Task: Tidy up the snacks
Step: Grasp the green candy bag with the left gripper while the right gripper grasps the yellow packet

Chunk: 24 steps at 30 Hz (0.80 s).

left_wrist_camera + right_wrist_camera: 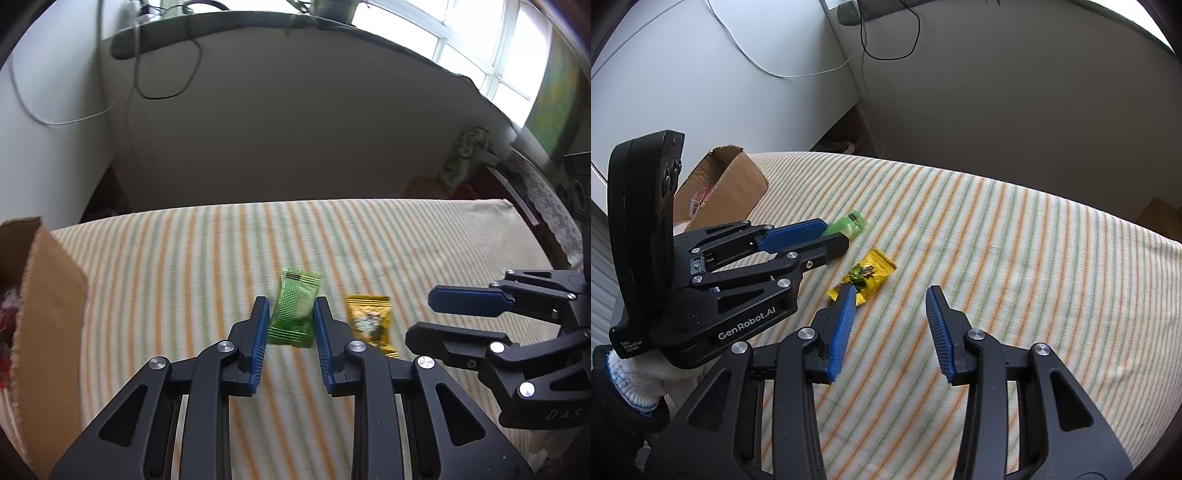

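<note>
The left gripper [290,314] is closed on a green snack packet [295,308], its blue pads pressing the packet's two long sides; whether the packet is lifted clear of the cloth or lies on it cannot be told from either view. The packet sits near the middle of the table, which is covered by a striped cloth [406,240] in orange and green lines. Just beside it, towards the right edge, lies a yellow snack packet [371,321], flat on the cloth and apart from the green one.

The right gripper [890,295] hangs over the cloth with its jaws partly apart and nothing between them; its left pad overlaps the near end of the yellow packet [866,275] in the right wrist view, though contact is probably not made.

At the left edge of the table stands an open cardboard box [731,181], with something red inside it that is too blurred to name. A hand in a white knitted glove [635,376] holds the left gripper's handle. Behind the table, cables [162,74] hang down a pale wall.
</note>
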### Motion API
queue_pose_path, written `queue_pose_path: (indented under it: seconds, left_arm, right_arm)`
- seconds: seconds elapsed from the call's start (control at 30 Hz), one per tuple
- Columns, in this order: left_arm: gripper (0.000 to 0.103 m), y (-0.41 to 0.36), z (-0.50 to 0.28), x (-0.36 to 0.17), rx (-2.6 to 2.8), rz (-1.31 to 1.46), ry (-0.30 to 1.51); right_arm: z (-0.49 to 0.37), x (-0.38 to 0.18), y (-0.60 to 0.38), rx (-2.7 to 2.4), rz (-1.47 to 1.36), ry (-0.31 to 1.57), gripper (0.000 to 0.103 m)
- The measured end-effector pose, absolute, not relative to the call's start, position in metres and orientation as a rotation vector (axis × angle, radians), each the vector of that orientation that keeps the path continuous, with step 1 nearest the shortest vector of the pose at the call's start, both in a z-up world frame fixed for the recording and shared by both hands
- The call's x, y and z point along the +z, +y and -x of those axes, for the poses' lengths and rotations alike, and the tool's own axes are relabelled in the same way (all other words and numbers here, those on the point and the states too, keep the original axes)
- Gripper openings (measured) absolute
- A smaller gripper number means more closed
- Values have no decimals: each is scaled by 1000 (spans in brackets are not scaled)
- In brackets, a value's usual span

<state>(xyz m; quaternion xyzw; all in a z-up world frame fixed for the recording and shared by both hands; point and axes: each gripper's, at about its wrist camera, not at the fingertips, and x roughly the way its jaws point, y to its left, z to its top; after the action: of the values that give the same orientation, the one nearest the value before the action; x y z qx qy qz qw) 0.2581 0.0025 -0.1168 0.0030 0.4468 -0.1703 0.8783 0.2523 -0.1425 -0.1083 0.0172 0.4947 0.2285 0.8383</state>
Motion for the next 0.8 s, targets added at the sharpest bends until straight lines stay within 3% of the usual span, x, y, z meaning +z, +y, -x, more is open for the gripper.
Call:
queue_pose_path:
  seconds: [0.67, 0.8]
  left_arm:
    - [20, 45, -232, -118, -336, 78, 927]
    - [20, 46, -230, -118, -342, 85, 924]
  right_arm:
    - [-263, -121, -86, 432, 108, 1049, 41]
    - [-264, -123, -83, 406, 170, 1030, 24]
